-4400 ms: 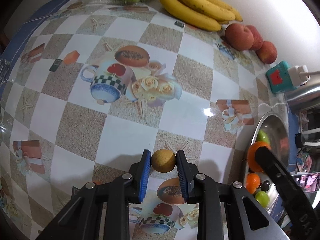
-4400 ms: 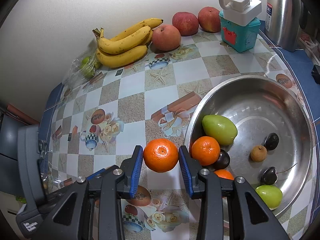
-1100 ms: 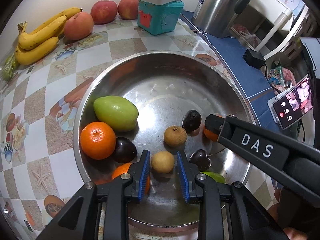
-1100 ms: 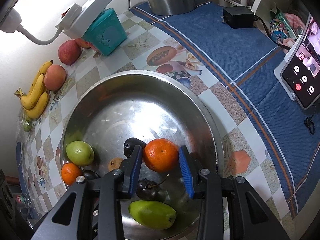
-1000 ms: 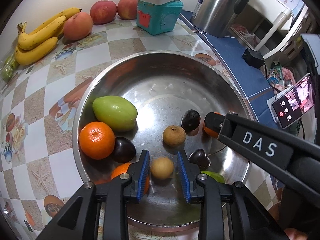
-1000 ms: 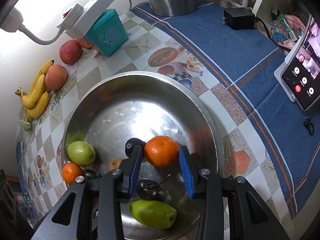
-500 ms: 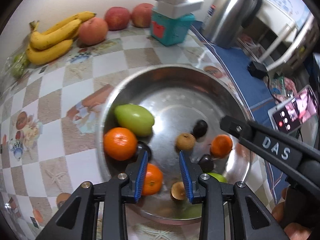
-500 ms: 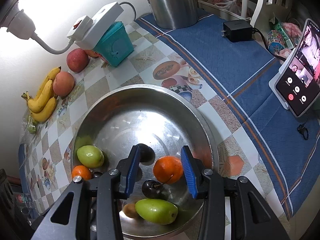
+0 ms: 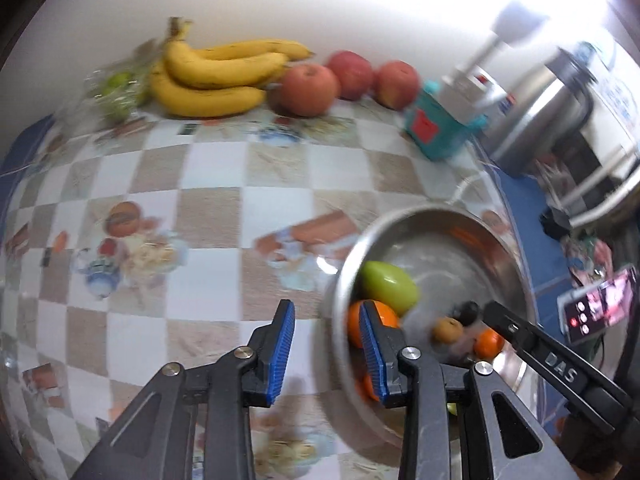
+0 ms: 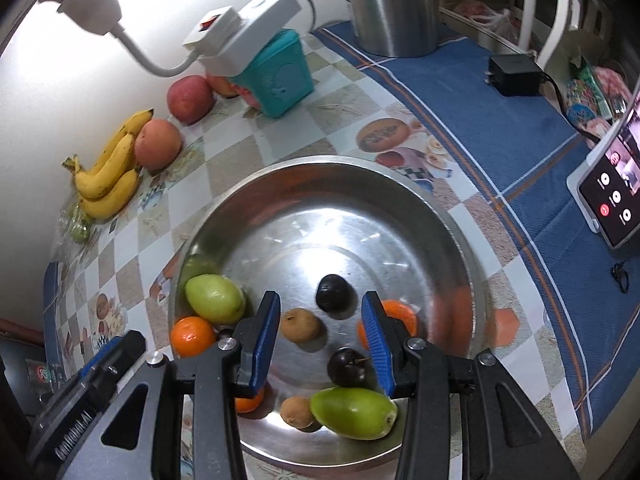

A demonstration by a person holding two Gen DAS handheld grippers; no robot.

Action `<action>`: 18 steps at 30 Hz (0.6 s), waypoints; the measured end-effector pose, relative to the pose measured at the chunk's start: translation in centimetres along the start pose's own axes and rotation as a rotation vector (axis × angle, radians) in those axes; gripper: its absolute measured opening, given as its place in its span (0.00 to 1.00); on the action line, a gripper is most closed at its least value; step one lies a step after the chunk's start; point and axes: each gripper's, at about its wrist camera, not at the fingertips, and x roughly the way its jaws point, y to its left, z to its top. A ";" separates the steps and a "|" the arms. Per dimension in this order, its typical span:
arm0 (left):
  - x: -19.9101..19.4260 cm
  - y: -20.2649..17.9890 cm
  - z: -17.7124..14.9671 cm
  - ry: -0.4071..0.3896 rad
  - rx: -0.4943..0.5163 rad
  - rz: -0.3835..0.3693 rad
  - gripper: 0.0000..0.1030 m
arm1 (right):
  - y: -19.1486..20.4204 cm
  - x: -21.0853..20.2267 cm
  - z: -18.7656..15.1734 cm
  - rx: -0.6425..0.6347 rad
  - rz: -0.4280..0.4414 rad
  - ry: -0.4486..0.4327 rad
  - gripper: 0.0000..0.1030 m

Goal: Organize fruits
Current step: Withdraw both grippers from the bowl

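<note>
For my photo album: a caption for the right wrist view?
Empty open claw above a steel bowl of fruit.

The whole left wrist view is smeared by motion, so the small fruits in the steel bowl (image 9: 340,280) at 4 o'clock cannot be told apart. In the right wrist view, 1 orange (image 10: 400,314) is half hidden behind a blue pad, and the phone (image 10: 612,200) at 3 o'clock is cut off by the edge.
</note>
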 end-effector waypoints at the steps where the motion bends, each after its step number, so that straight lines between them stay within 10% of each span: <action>1: -0.2 0.6 0.1 -0.009 -0.008 0.022 0.45 | 0.3 -0.1 -0.1 -0.006 0.002 0.000 0.42; 18: 0.0 6.3 -0.2 -0.022 -0.068 0.309 0.95 | 4.9 0.2 -1.0 -0.143 0.004 -0.004 0.75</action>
